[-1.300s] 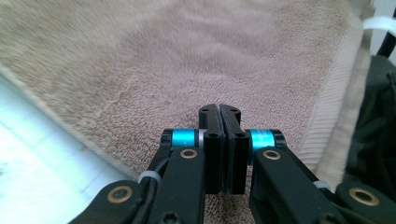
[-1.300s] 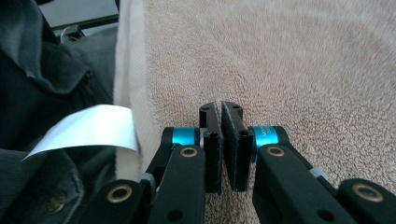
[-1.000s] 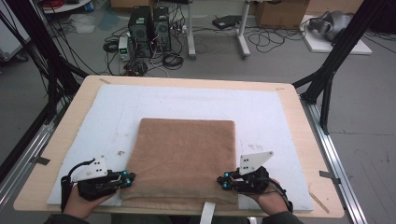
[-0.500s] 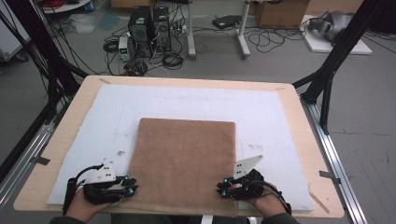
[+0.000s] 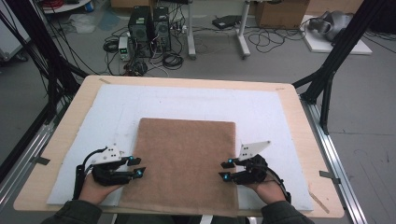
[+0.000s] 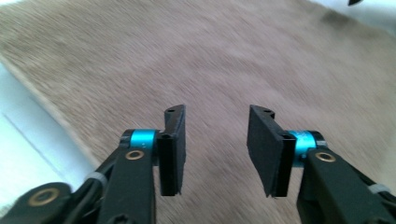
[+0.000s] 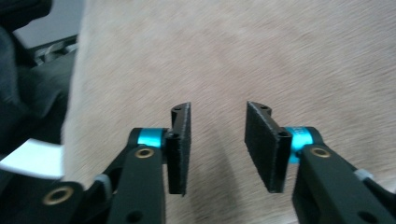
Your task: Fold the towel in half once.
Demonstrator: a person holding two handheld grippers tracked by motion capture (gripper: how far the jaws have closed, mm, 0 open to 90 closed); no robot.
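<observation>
Brown towel [image 5: 184, 163], short-piled and plain, one even tan all over. Spread flat and smooth as a rough rectangle, far edge straight and square-cornered. Lies on the white sheet [image 5: 261, 109] over the wooden table [image 5: 299, 121], in the near middle, near edge reaching the table's front. Up close [image 6: 224, 56], fuzzy nap, no visible folds or creases.

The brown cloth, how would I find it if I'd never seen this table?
Look at the wooden table and the white sheet spread over it. On the near half of that sheet lies the brown cloth, a flat fuzzy rectangle between the left gripper and right gripper. It is the lone brown thing on the white.
</observation>
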